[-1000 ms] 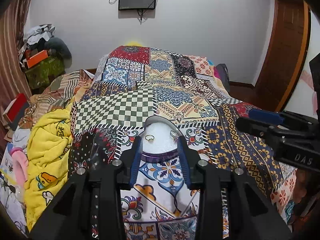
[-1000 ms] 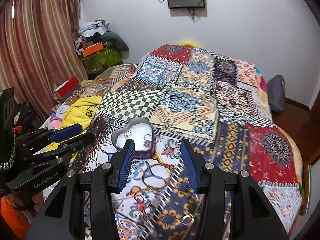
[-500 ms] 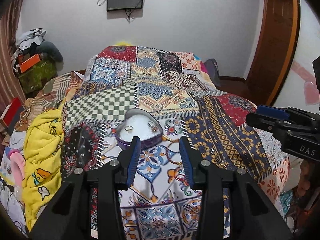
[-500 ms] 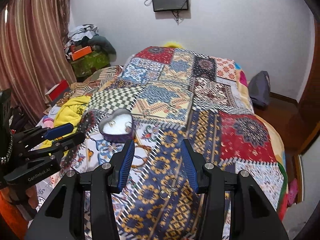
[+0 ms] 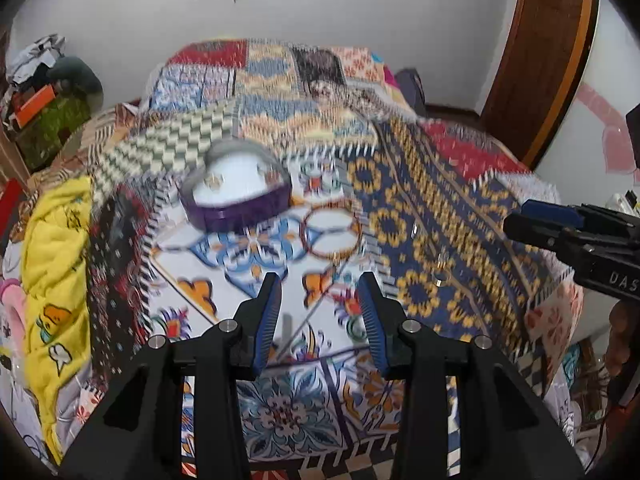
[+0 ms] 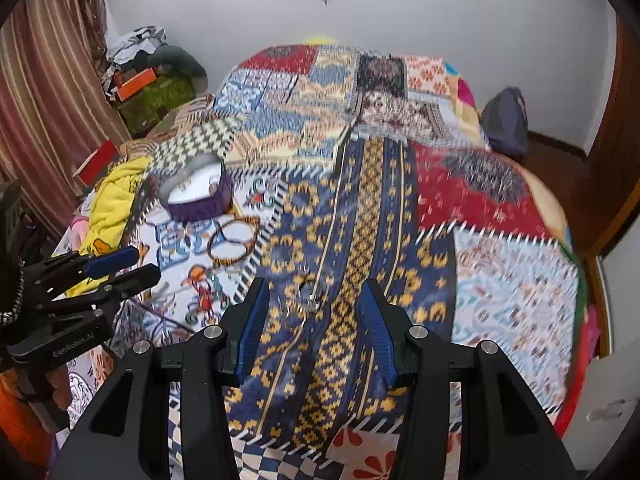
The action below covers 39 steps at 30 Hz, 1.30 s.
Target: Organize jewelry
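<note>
A purple heart-shaped box with a white lining holds small rings and rests on the patchwork bedspread. Just right of it lie two thin brown-and-gold bangles. My left gripper hovers open and empty over the white floral patch, short of the bangles. In the right wrist view the box and bangles are far left. My right gripper is open, with small silver rings lying on the blue-and-gold patch between its fingertips, untouched. All of this is blurred.
A yellow cartoon blanket is bunched on the bed's left side. Boxes and clothes pile in the back left corner by a striped curtain. A dark bag lies at the bed's far right. A wooden door frame stands right.
Both grippers drifted right and lower. The box slid from between the left fingertips to up-left, and the bangles came into view. The right gripper now frames the small rings.
</note>
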Each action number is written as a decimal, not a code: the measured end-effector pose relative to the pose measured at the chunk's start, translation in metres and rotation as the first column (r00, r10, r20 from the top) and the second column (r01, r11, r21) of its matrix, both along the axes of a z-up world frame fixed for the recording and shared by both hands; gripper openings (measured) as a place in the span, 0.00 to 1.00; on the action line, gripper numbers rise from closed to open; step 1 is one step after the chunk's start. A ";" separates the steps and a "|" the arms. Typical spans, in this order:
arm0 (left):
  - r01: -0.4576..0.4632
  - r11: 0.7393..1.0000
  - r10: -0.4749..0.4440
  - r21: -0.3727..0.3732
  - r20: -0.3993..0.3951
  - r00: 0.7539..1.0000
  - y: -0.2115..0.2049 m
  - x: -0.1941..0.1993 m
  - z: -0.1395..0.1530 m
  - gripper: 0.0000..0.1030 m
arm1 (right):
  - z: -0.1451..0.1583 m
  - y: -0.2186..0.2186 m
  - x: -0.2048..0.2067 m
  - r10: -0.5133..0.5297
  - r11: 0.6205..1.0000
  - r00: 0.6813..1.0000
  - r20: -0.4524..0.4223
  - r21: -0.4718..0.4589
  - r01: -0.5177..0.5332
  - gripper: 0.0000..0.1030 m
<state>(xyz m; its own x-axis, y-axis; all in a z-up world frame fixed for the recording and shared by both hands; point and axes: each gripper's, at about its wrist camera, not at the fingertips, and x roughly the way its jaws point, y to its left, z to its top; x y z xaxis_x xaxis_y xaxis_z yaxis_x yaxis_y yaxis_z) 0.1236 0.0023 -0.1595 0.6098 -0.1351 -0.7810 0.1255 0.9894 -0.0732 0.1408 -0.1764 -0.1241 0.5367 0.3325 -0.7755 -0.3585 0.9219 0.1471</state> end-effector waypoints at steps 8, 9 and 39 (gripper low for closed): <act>0.015 0.999 -0.018 -0.050 -0.074 0.997 -0.001 0.003 -0.027 0.38 | -0.025 0.008 -0.003 0.040 0.999 0.997 -0.068 0.014 -0.039 0.43; 0.017 0.997 -0.023 -0.069 -0.084 0.996 -0.001 0.004 -0.030 0.38 | -0.027 0.009 -0.003 0.048 0.999 0.996 -0.072 0.012 -0.047 0.43; 0.063 0.993 -0.074 -0.104 -0.097 0.993 -0.018 0.036 -0.053 0.33 | -0.069 0.029 0.019 0.090 0.996 0.986 -0.142 0.005 -0.090 0.18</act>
